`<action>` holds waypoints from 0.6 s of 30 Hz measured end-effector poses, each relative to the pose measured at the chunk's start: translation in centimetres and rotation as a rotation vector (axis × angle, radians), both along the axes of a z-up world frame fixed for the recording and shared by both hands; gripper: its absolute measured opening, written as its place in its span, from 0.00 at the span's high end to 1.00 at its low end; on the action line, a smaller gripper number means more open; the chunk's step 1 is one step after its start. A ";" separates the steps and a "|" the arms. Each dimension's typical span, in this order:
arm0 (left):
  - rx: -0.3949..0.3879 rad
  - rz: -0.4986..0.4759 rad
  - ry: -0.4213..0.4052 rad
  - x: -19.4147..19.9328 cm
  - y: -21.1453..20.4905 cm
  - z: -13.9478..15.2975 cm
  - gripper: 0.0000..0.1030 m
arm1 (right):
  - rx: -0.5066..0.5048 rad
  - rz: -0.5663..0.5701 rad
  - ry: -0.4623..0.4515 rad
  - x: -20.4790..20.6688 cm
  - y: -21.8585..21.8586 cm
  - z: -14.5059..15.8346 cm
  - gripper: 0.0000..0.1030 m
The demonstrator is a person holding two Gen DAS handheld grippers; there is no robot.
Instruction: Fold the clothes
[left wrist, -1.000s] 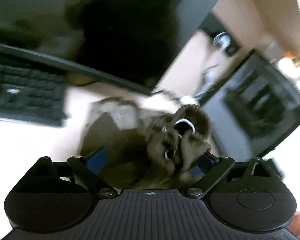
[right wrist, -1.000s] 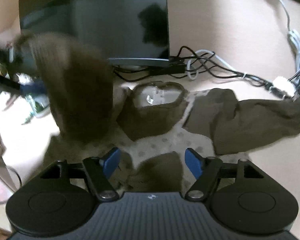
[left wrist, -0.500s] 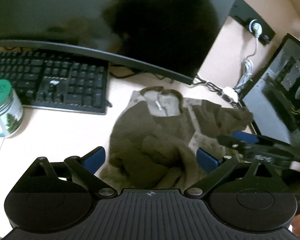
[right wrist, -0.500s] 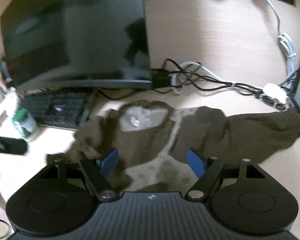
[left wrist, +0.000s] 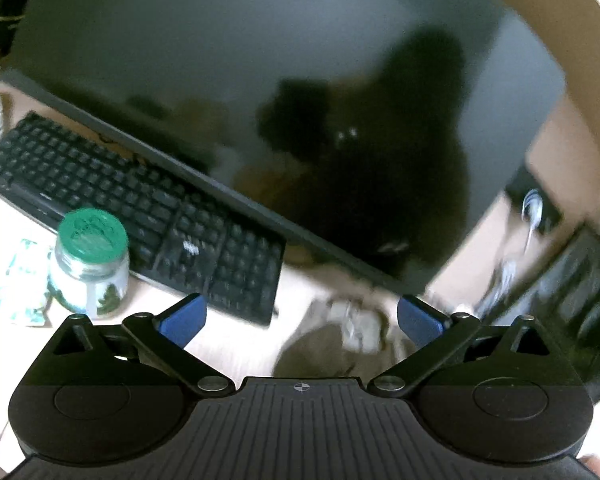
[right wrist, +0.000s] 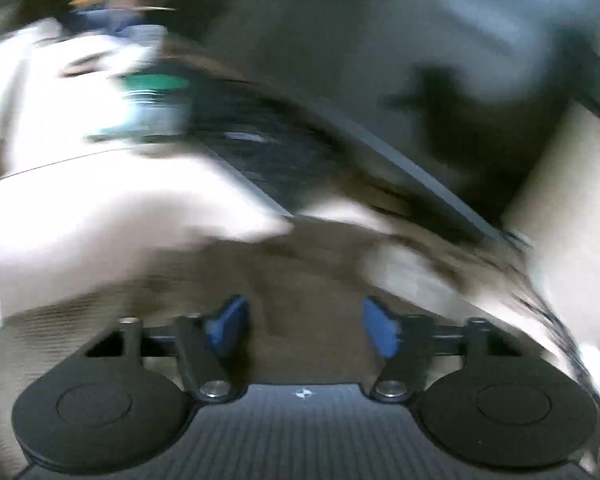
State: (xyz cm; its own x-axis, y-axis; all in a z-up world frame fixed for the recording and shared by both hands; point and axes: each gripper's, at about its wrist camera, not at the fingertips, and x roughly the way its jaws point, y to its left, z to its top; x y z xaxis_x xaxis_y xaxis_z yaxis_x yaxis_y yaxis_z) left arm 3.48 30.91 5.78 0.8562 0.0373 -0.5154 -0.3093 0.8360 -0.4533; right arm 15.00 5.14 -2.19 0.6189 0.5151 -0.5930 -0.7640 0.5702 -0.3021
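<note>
An olive-brown shirt (left wrist: 332, 344) lies on the light desk in front of the monitor, its pale neck lining facing up. My left gripper (left wrist: 300, 316) is open and empty, raised above the shirt's near edge. In the right wrist view the picture is heavily blurred; the shirt (right wrist: 300, 264) fills the lower middle. My right gripper (right wrist: 304, 328) is open, low over the cloth, with nothing between its blue pads.
A large dark monitor (left wrist: 260, 100) stands behind the shirt. A black keyboard (left wrist: 140, 208) lies at the left, with a green-lidded glass jar (left wrist: 90, 260) in front of it. A second dark screen (left wrist: 572, 292) and cables (left wrist: 532, 208) are at the right.
My left gripper let go of the bunched sleeve, opened, and lifted back to the left. My right gripper has swung left and down over the shirt, moving fast.
</note>
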 end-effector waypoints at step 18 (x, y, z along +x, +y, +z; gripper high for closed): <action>0.499 -0.474 0.218 8.4 -14.1 -8.1 0.00 | 0.249 -0.409 0.477 14.2 -6.4 0.3 0.40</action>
